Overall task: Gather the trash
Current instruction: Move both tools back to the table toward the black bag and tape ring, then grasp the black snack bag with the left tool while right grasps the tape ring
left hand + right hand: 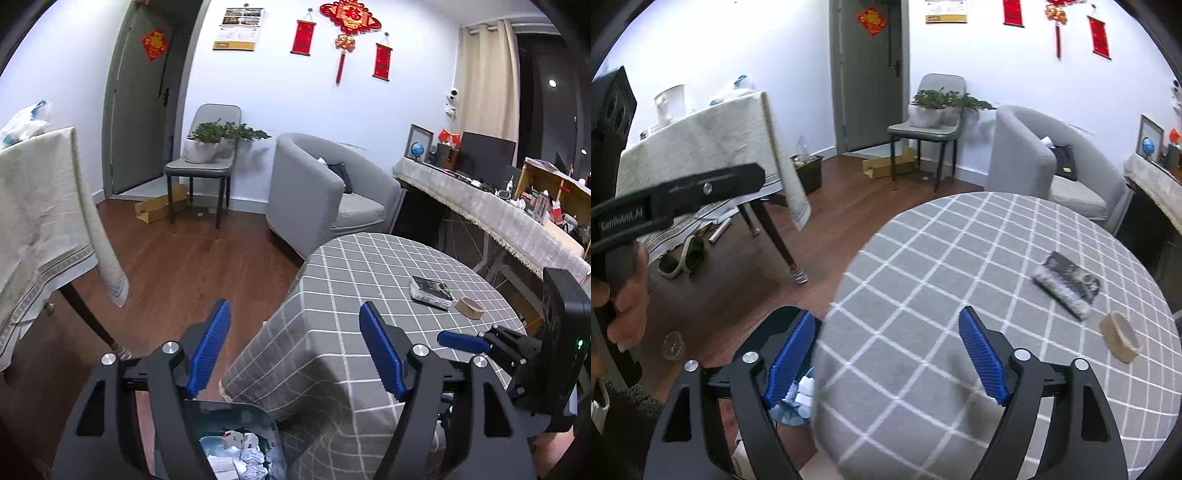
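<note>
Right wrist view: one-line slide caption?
Open right gripper above checkered round table holding a dark packet and tape roll; trash bin beside it.

Grey white-checked tablecloth (960, 258), blue gripper pads (210, 347), red wall hangings (349, 18)

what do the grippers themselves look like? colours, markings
Both match: the left gripper and right gripper have black angular frames, silver round pivot bolts and blue ribbed finger pads. The left unit's black body reads "GenRobot.AI" in white; the right unit shows a green LED. The left hand is bare, dark cuff.
</note>
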Tool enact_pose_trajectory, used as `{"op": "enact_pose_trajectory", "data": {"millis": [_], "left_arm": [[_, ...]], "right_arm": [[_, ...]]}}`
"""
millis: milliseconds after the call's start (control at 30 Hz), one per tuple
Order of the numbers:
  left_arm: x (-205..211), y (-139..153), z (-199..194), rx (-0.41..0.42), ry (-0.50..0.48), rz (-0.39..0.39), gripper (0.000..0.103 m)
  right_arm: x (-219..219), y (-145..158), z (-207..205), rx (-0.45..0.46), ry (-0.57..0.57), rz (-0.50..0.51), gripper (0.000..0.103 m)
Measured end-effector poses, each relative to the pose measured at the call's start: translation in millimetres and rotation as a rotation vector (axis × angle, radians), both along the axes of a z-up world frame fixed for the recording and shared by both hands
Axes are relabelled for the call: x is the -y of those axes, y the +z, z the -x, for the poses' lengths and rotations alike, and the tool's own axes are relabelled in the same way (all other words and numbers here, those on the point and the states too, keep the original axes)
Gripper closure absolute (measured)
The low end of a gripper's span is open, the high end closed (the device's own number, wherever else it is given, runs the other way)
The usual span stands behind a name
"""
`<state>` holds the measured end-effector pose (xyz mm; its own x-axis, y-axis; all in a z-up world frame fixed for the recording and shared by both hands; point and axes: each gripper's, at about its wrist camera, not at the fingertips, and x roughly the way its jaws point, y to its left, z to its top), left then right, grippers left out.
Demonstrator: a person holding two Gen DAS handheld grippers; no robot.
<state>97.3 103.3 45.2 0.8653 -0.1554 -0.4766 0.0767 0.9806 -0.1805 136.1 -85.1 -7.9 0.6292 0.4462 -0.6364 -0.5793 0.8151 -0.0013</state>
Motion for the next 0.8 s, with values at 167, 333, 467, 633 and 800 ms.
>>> {"op": "enact_pose_trajectory", "data": {"millis": [167, 333, 467, 633, 800], "left_arm": [[24, -3, -21, -0.014, -0.047, 0.001, 0.023], [49, -6, -40, -0.016, -0.1, -0.01, 0.018], [74, -10, -60, -0.041, -0.157, -0.004, 0.016], [104, -12, -78, -0.057, -0.219, -0.037, 0.012], [134, -20, -102, -0.103, -0.281, -0.054, 0.01]], "right_arm": [[22, 3, -15, 0.008, -0.036, 0.005, 0.015], [53, 9, -31, 0.014, -0.081, -0.003, 0.012], [80, 8, -46, 0.006, -0.123, 0.015, 0.012], [116, 12, -63, 0.009, -0.167, 0.04, 0.012], [150, 7, -84, -0.011, -0.193, 0.06, 0.012]]}}
